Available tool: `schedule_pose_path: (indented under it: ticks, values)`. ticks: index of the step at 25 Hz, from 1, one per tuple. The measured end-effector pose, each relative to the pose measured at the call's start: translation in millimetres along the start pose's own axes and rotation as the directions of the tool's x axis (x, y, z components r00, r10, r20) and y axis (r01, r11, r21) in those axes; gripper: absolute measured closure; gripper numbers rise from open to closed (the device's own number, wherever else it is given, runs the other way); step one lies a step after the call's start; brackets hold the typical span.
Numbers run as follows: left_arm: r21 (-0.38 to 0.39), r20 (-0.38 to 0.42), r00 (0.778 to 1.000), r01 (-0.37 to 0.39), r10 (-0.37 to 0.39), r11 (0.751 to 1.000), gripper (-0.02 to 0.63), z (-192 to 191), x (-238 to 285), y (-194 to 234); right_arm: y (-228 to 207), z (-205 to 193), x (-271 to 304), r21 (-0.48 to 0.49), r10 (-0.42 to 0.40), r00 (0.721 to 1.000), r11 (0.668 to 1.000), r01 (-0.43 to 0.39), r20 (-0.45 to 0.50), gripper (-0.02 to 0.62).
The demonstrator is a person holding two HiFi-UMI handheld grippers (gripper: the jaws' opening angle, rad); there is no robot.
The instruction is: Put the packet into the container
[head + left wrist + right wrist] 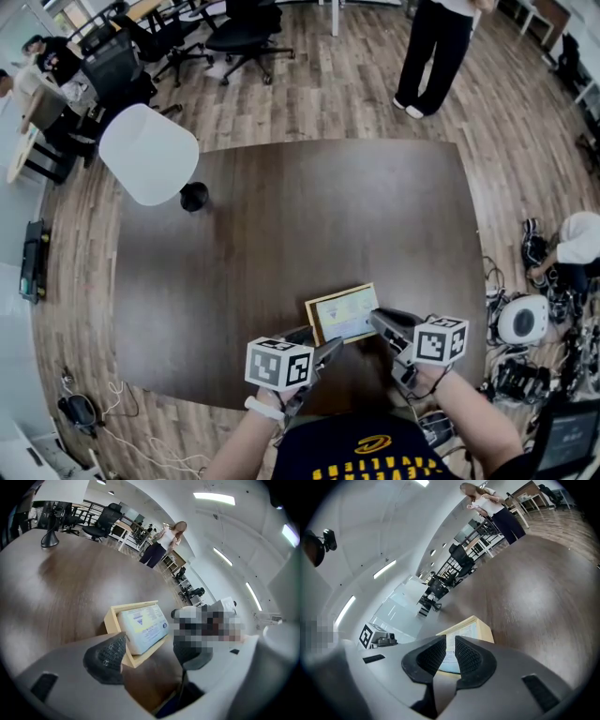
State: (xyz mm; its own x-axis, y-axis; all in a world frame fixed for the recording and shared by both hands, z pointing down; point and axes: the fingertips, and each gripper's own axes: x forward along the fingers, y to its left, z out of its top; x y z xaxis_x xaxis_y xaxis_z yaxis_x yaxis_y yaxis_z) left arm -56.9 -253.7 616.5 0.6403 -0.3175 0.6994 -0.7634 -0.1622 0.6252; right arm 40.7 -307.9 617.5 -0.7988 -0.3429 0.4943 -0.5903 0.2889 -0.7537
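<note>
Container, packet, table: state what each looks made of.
Container: pale wood, seemingly unvarnished, with thick matte walls. Packet: probably plastic film, printed, with a slight sheen. Table: dark wood or veneer, with visible grain and soft satin reflections.

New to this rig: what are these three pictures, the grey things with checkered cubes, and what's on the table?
A person holds a tool with two jaws in each hand. One picture looks down from a head camera; the others look along each tool. On the table sits a wooden container with a packet lying in it. The left tool is open at the container's corner. The right tool has its jaws nearly together at the packet's edge; whether they pinch it is unclear.
</note>
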Motion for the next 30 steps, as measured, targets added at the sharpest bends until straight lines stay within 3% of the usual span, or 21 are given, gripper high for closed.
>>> schedule_pose_path:
  ticks: [11,16,19,23,30]
  values:
    - [-0.012,0.06,0.998,0.037,-0.036,0.999,0.3,7.6,0.7,-2.6,-3.1,-0.9,5.5,-0.024,-0.024,1.0,0.999,0.023,-0.016,0.528]
    - [0.024,0.15,0.988,0.042,-0.045,0.999,0.428,14.4,-5.7,-7.8,0.3,-2.5,5.2,-0.062,-0.029,1.0,0.998,0.028,-0.012,0.528]
    - [0.054,0.195,0.979,0.057,-0.067,0.997,0.607,14.5,-10.3,-15.2,7.8,-3.0,2.9,-0.09,-0.016,1.0,0.996,0.014,-0.012,0.528]
    - [0.069,0.228,0.968,0.093,-0.106,0.993,0.607,10.2,-14.0,-26.7,19.6,0.5,-1.7,-0.121,0.009,1.0,0.993,-0.007,0.017,0.584]
    - [0.05,0.303,0.948,0.09,-0.101,0.995,0.607,7.9,-23.5,-38.1,45.2,2.2,-16.0,-0.237,0.039,0.998,0.971,-0.025,0.053,0.586]
